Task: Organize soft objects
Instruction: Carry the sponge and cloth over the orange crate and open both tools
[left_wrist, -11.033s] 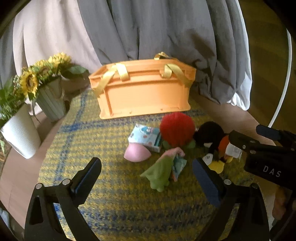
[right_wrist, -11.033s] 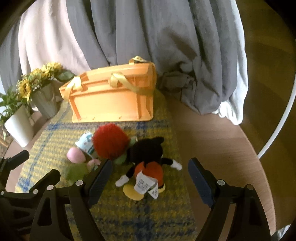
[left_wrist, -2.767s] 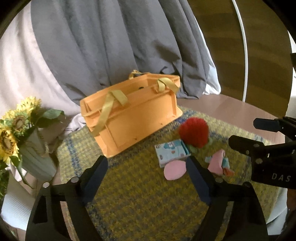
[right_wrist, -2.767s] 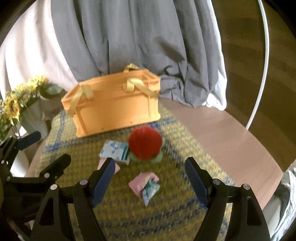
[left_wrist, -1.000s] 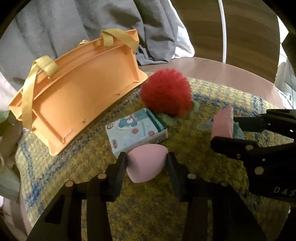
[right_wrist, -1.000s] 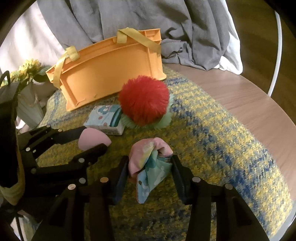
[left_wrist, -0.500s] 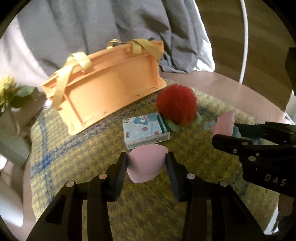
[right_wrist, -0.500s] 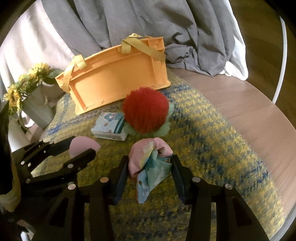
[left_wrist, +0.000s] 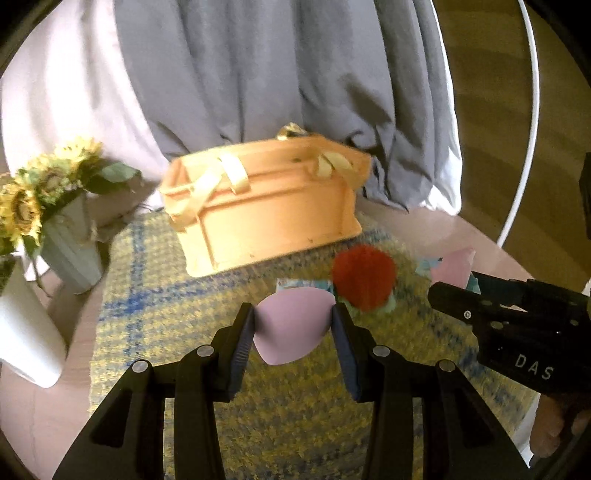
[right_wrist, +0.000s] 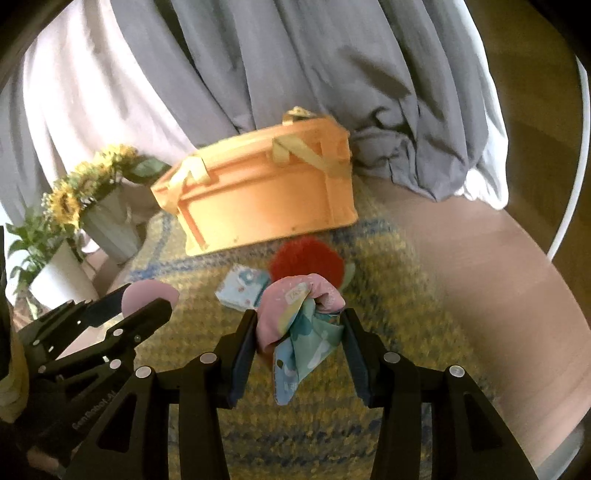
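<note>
My left gripper is shut on a pink teardrop sponge and holds it above the mat; it also shows in the right wrist view. My right gripper is shut on a bunched pink and teal cloth, also lifted; the cloth shows at the right in the left wrist view. An orange basket with yellow straps stands at the back of the mat, also in the right wrist view. A red pompom and a small tissue pack lie in front of it.
A yellow and blue woven mat covers the round wooden table. Two vases with sunflowers and a white pot stand at the left. Grey and white drapes hang behind the basket.
Both grippers have risen and pulled back with the sponge and the cloth held. The basket, pompom and tissue pack now look farther away.
</note>
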